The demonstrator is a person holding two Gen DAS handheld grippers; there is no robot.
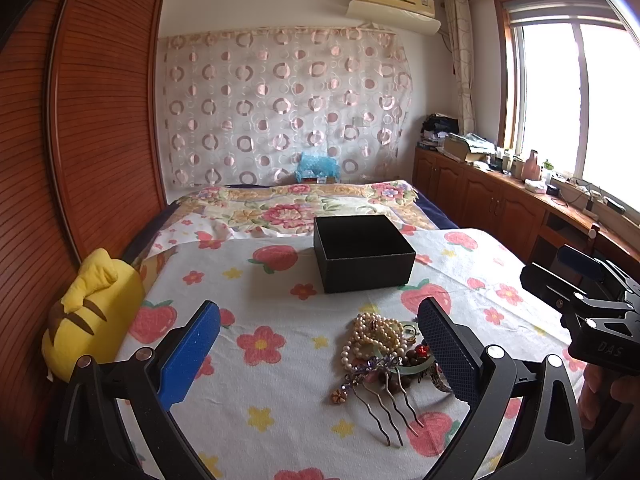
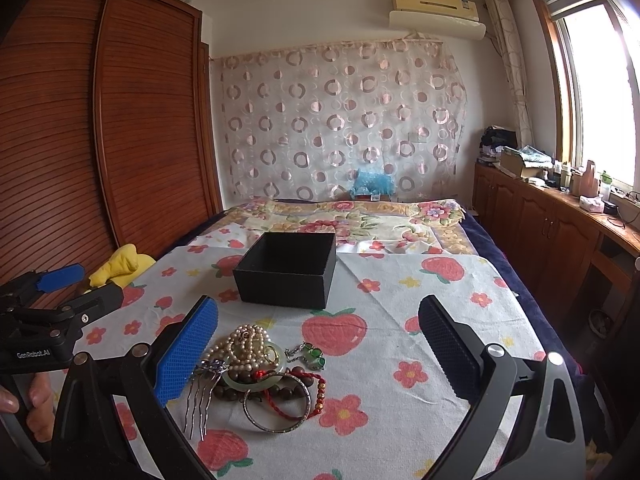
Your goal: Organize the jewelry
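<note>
Both tongs are hanging wide open over the bed (image 1: 280,360), gripping nothing. The left tongs (image 1: 320,354) are looking along the bedspread with the jewelry pile (image 1: 380,344) lying just ahead, crowded toward their right finger (image 1: 448,348); some pieces are even slipping behind that pad. The right tongs (image 2: 320,354) are seeing the same pile (image 2: 260,372) hard against their left finger (image 2: 188,350), so the heap is sitting in the gap between the two tools, about equally near to each.

Nearest the tongs, a hair comb (image 1: 384,396) is lying with its prongs pointing back toward the cameras and its jeweled head toward the pile, so its long axis is running roughly along the line of approach. A silver bangle (image 2: 278,404) is lying flat on the near right edge of the heap as the right tongs see it, overlapping a jade ring (image 2: 256,376) and dark beads. Pearl strands (image 2: 244,344) are heaped at the far side.

The black box (image 1: 364,254) is standing open beyond the pile, straight ahead and well apart from it, seemingly empty, though its floor is mostly hidden.

Judging by this, sorting is not yet begun. Whichever tongs go first will likely need to shift sideways toward the other to centre a piece between the pads, then carry it forward to the box.
</note>
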